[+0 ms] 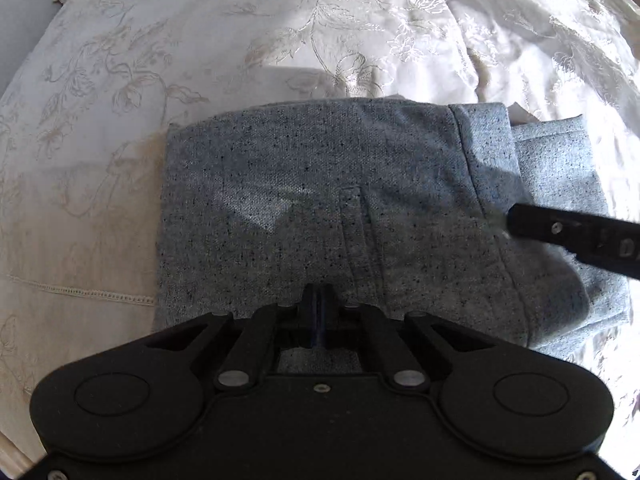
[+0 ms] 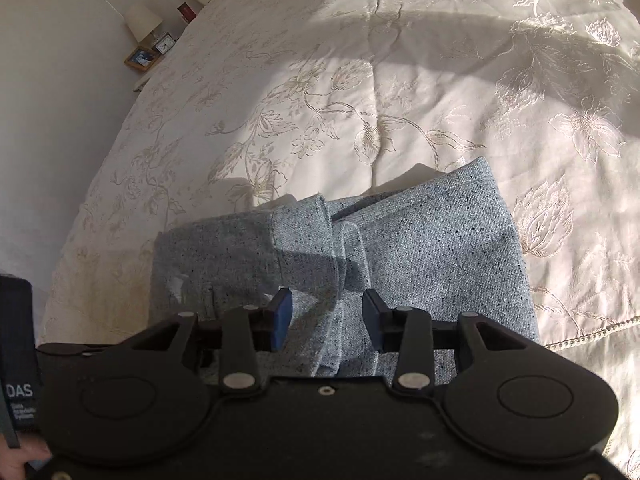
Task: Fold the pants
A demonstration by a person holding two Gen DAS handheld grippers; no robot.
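Grey-blue speckled pants (image 1: 304,184) lie folded into a thick rectangle on a cream embroidered bedspread (image 1: 120,60). My left gripper (image 1: 319,300) points steeply down over the near edge of the pants, its jaws shut together with no cloth seen between them. From the right, a black finger (image 1: 560,236) of the other gripper touches the pants at a hem. In the right wrist view my right gripper (image 2: 326,314) stands open just above the pants (image 2: 420,248). A raised fold of the fabric runs below the gap between its blue pads (image 2: 280,316).
The bedspread (image 2: 400,60) stretches far beyond the pants, with a lace trim (image 2: 580,340) near the front. At the far left are a wall, a lamp (image 2: 144,20), a small clock (image 2: 165,44) and a picture frame (image 2: 140,58). A hand (image 2: 20,464) shows at the lower left.
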